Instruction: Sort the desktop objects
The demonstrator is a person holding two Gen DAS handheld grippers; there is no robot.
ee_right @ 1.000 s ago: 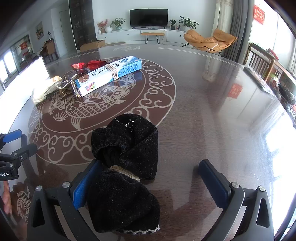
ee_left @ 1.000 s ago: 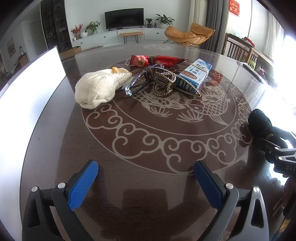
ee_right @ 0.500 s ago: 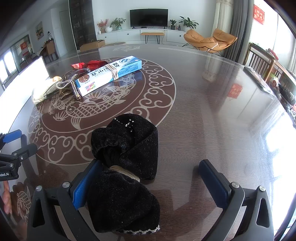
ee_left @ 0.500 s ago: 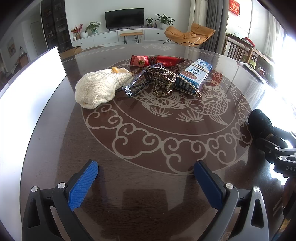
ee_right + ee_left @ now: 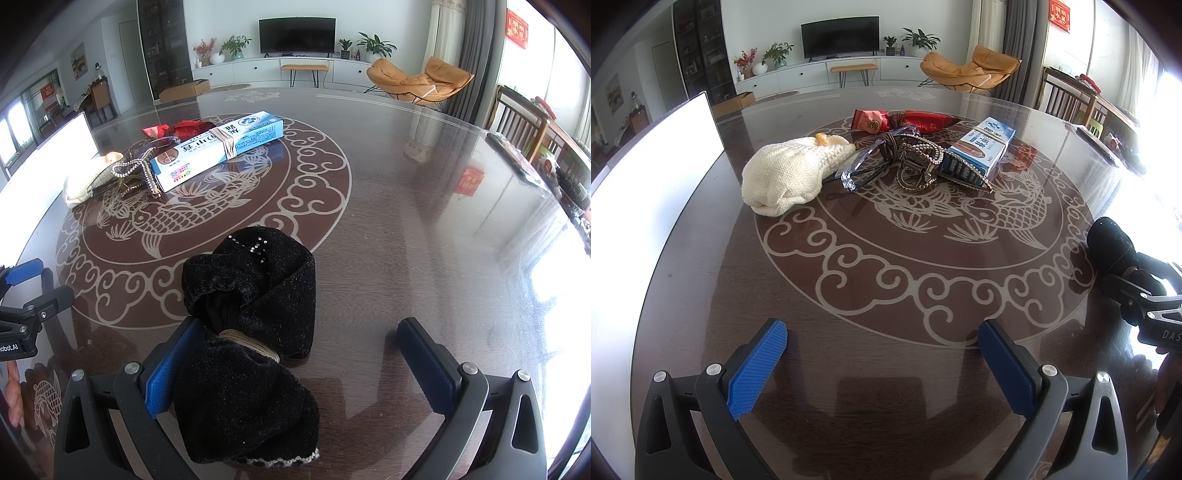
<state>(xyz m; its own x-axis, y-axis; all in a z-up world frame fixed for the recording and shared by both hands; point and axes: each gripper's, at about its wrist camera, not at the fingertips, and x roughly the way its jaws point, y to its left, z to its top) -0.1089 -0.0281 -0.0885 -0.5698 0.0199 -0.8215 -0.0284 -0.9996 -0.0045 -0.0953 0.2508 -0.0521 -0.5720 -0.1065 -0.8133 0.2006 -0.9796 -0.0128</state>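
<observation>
Right wrist: black fuzzy cloth bundle (image 5: 251, 332) w/ tan band, rhinestones, between wide-apart right tool (image 5: 303, 362) pads

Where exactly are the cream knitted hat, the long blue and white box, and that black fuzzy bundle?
cream knitted hat (image 5: 786, 177): left wrist view, middle of its knitted body.
blue and white box (image 5: 221, 146): right wrist view, top face by the rubber band.
black fuzzy bundle (image 5: 255, 280): right wrist view, its upper lobe.

Bare bench (image 5: 886, 295) ahead of left tool (image 5: 882, 347), open path up to far clutter: cream knit pouch (image 5: 786, 177), glasses (image 5: 864, 166), hair clip (image 5: 919, 162), box (image 5: 979, 151). Black velvet bundle (image 5: 251, 314) blocking between right tool (image 5: 295, 354) fingers; bare bench to right.
</observation>
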